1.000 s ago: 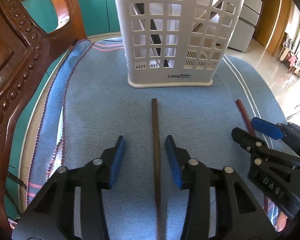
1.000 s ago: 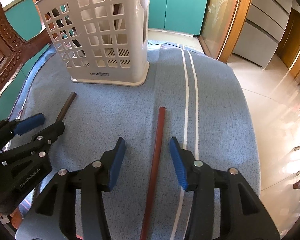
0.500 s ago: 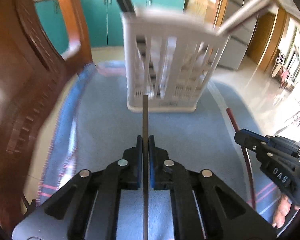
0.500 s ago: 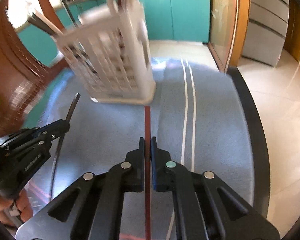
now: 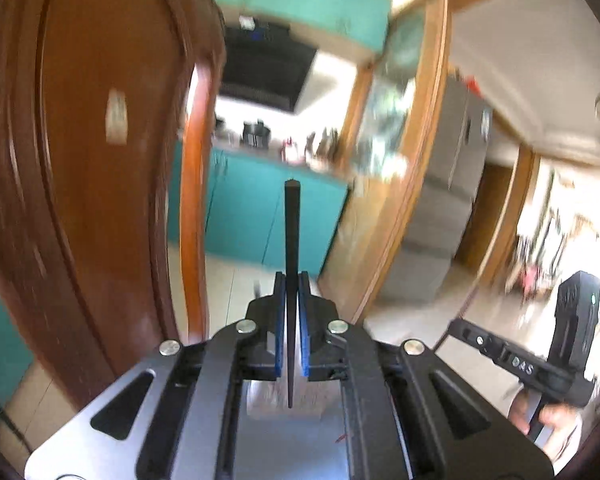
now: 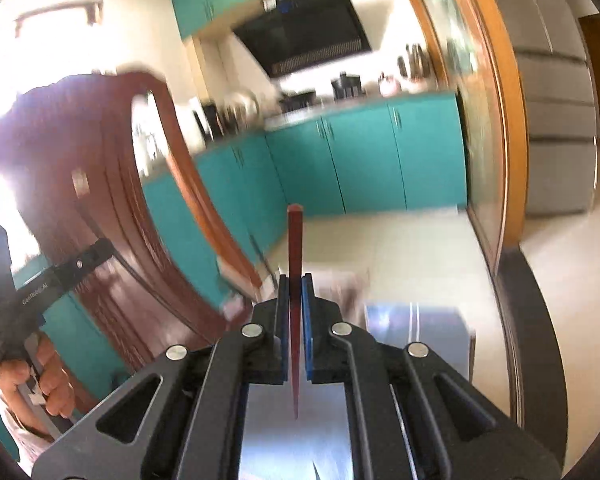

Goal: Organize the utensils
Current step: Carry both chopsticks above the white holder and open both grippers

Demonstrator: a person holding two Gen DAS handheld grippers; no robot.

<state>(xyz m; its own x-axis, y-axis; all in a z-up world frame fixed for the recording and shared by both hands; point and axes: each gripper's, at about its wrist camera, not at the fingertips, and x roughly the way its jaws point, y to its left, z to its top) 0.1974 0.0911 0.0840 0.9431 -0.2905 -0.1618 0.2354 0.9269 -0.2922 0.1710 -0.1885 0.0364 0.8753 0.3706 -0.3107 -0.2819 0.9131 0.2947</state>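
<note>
My left gripper (image 5: 291, 280) is shut on a dark brown chopstick (image 5: 291, 232) that points up and forward, lifted well above the table. My right gripper (image 6: 295, 282) is shut on a reddish-brown chopstick (image 6: 295, 240), also raised and pointing up. The right gripper shows at the right edge of the left wrist view (image 5: 524, 364). The left gripper shows at the left edge of the right wrist view (image 6: 48, 288). The white utensil basket shows only as a blurred patch behind the right jaws (image 6: 340, 284). Both views are blurred by motion.
A carved wooden chair back (image 5: 80, 184) stands close on the left and also shows in the right wrist view (image 6: 140, 208). Teal kitchen cabinets (image 6: 360, 160), a wooden door frame (image 5: 412, 160) and a grey fridge (image 5: 452, 184) lie beyond. A bit of blue cloth (image 6: 420, 324) shows low down.
Both grippers closed on their chopsticks on the blue cloth, then lifted and tilted upward. The basket and cloth have dropped almost out of view.
</note>
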